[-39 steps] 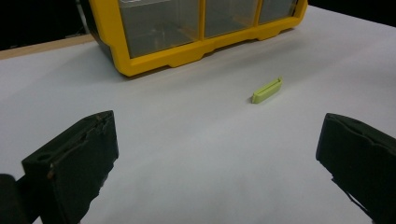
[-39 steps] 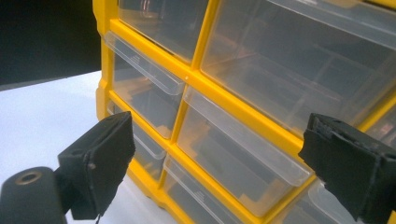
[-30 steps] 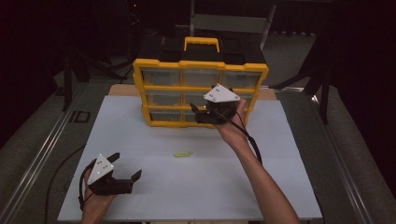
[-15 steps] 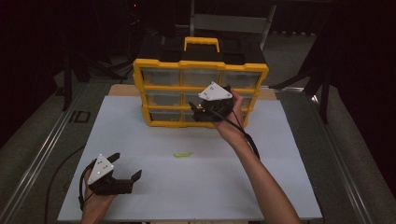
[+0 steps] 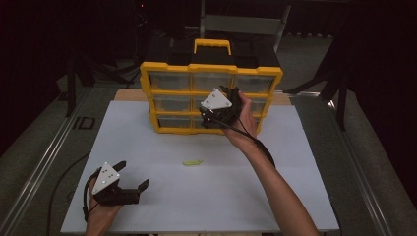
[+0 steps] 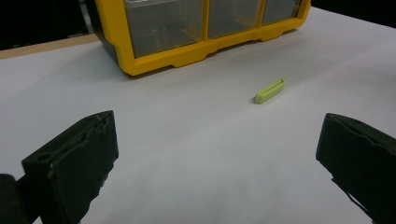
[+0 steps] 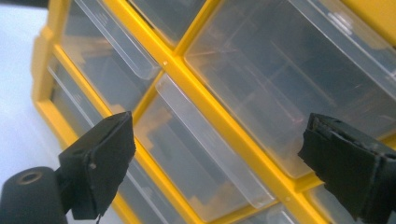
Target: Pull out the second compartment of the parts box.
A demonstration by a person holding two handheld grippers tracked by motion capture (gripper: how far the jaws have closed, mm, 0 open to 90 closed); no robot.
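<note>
Looking down from the high view, the right gripper is raised against the front of the yellow drawer cabinet, at about one o'clock from the table's middle, level with the middle row of clear drawers. The left gripper rests low at seven o'clock, jaws spread and empty. A small green clip lies alone on the white surface between them, well apart from both.

From the left gripper view, the jaws stand wide with nothing between them; the green clip sits ahead at one o'clock, with the cabinet's base beyond.

From the right gripper view, the jaws gape wide and hold nothing, framing a clear drawer and its pull lip. Contact is hard to judge; they seem just short of it. Closing here at this tilt might catch the yellow divider instead of the lip, or a hard tug could drag the whole cabinet forward.
</note>
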